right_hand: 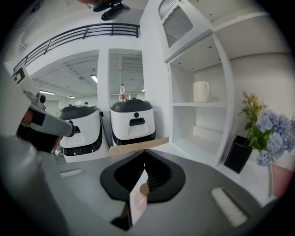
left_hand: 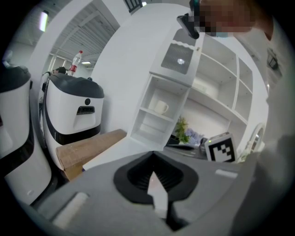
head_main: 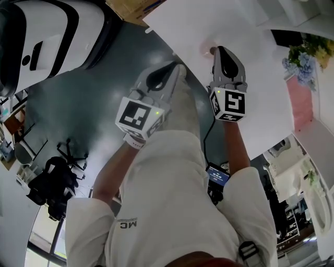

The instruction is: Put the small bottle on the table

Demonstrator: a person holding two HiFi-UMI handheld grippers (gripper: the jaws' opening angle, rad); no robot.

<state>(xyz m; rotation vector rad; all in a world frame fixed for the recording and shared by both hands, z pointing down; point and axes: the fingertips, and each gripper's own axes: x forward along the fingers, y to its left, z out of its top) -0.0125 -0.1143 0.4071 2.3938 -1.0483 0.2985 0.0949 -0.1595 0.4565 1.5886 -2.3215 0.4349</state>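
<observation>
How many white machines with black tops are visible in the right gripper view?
2. One white machine stands next to the white shelf unit; the second machine stands at its left side. Others may be hidden.

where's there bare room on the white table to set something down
The white table is bare between the right gripper and the flowers, and up toward the cardboard box. It is crowded along its right edge, by the flowers.

Bright even light, fisheye edges, soft focus
</observation>
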